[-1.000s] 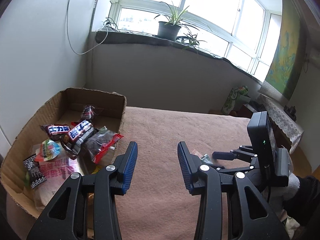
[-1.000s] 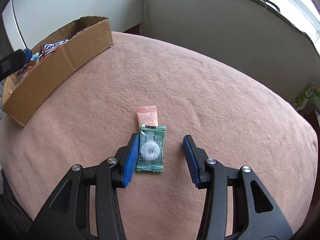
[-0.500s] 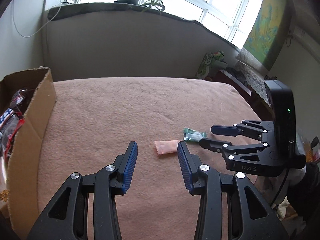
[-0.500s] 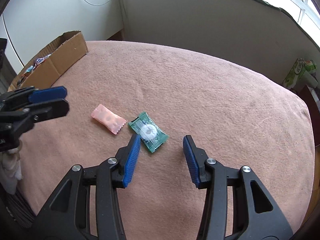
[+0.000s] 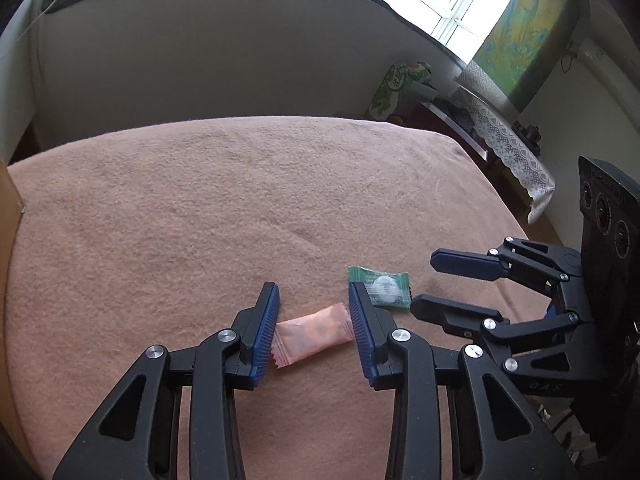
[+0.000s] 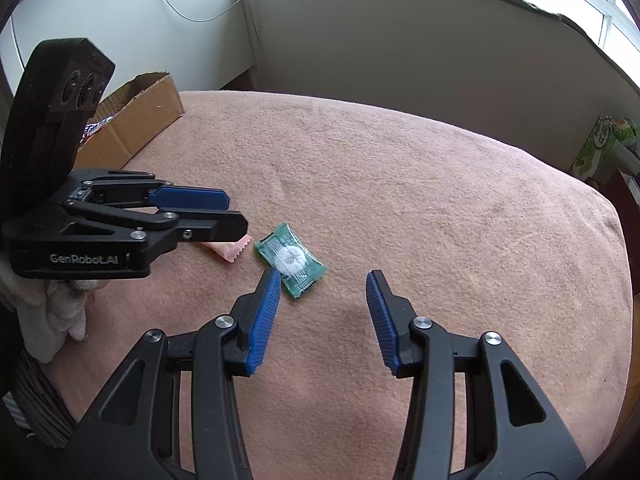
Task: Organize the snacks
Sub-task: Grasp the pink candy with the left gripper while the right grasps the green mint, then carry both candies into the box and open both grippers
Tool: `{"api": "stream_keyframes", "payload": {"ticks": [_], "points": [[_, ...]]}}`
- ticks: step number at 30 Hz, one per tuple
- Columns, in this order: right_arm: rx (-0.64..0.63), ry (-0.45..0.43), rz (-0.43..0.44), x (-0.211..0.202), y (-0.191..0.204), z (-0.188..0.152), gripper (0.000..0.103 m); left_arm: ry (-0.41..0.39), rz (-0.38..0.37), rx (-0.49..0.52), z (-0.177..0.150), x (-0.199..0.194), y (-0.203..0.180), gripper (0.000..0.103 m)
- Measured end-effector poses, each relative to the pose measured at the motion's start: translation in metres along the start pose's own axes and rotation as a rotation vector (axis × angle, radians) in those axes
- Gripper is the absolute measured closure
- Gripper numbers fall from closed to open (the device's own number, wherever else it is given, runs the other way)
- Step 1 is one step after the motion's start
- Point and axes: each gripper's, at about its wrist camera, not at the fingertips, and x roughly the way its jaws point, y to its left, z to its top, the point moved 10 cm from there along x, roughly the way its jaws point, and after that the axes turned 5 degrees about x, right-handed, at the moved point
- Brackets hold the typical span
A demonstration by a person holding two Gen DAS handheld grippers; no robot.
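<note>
a pink blanket [image 5: 240,208] covers the surface, its plain nap setting off two small snacks. at its far left edge stands the cardboard box [image 6: 136,120], already holding packets, evidently the collecting bin. the left tool [image 5: 313,322] straddles the pink candy packet [image 5: 310,334], its jaws having just been closing though not yet pinching it. the right tool [image 6: 322,304], spread and empty, hovers just short of the green candy packet [image 6: 292,260], which lies just beside the pink one.

My left hand-held gripper [image 5: 314,330] straddles pink snack packet [image 5: 311,335] on brown blanket [image 5: 200,220], jaws just been closing, not yet pinching. Green packet [image 5: 382,286] just beside; right hand-held gripper [image 5: 452,284] nearby.
</note>
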Motion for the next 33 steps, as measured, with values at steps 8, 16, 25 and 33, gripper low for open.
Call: {"api": "stream_keyframes", "payload": {"ticks": [8, 16, 25, 33], "points": [[-0.001, 0.000, 0.015, -0.002, -0.004, -0.001, 0.057, -0.002, 0.126, 0.107, -0.016, -0.009, -0.012, 0.070], [-0.069, 0.043, 0.032, 0.018, 0.015, 0.001, 0.057, 0.004, 0.266, 0.219, -0.012, 0.003, -0.017, 0.078], [-0.104, 0.035, 0.011, 0.029, 0.026, 0.010, 0.059, -0.011, 0.265, 0.156, -0.009, -0.003, 0.000, 0.084], [-0.100, 0.019, 0.006, 0.026, 0.029, 0.009, 0.077, -0.034, 0.272, 0.139, -0.011, -0.010, 0.001, 0.085]]}}
